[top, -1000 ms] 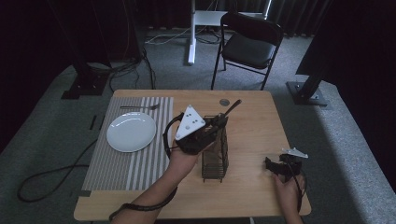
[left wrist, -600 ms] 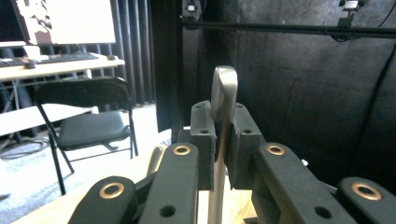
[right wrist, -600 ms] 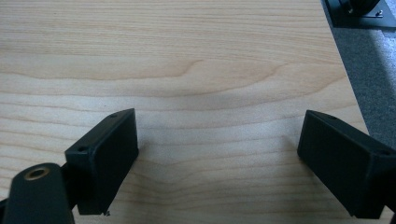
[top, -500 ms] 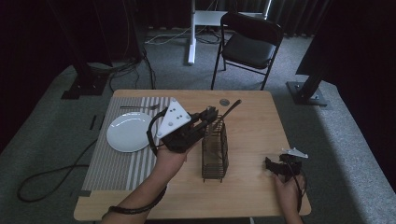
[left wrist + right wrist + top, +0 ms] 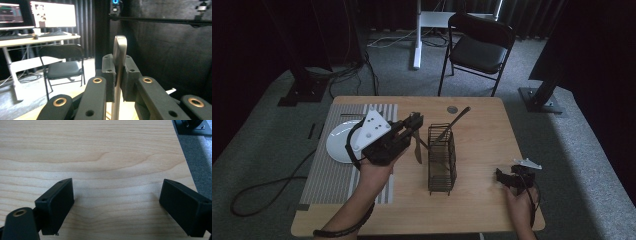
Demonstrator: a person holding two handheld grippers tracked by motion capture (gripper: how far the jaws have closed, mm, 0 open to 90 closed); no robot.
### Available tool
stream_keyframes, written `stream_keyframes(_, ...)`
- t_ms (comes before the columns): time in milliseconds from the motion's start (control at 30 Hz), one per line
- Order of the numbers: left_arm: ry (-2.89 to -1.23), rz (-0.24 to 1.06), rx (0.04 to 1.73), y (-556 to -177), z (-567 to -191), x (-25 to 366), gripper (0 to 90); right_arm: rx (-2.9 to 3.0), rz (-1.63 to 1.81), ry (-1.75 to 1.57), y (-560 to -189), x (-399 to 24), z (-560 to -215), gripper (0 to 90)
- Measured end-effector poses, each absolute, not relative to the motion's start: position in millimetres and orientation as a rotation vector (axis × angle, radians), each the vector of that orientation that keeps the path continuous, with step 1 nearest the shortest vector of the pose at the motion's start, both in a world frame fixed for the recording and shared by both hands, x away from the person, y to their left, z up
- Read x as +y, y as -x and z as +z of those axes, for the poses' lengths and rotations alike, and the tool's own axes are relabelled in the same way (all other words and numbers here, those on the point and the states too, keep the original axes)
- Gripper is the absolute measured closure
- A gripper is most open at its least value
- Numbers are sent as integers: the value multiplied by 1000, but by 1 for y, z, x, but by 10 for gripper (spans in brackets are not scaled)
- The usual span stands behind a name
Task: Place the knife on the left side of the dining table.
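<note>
Knife (image 5: 417,148) out of the wire caddy (image 5: 441,159), clamped in my left gripper (image 5: 413,125) above the tabletop (image 5: 482,140).

A second ago my left gripper stood right over the caddy; now I have swung it left and clear, and the knife hangs blade-down from its closed jaws between the caddy and the white plate (image 5: 339,145) on the striped placemat (image 5: 324,175). In the left gripper view the metal handle (image 5: 119,53) sits pinched upright between the pads. One utensil (image 5: 452,122) still leans out of the caddy's far end. I judge the draw done and the carry toward the plate begun. My right gripper (image 5: 507,177) rests at the near right corner, jaws wide apart over bare wood, holding nothing.
</note>
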State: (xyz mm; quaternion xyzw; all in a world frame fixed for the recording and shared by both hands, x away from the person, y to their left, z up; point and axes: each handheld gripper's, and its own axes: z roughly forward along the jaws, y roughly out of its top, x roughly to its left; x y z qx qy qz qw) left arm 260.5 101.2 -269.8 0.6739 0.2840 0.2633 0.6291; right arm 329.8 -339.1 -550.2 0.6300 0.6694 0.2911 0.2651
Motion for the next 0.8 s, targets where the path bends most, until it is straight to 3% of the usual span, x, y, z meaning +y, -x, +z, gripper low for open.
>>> stream_keyframes(300, -1509, 673, 788, -266, -292, 135, 834, 1809, 785, -1702, -330, -339, -550, 118)
stream_keyframes(800, -1479, 747, 1024, -283, -359, 171, 834, 1807, 787, -1703, -330, -339, -550, 117)
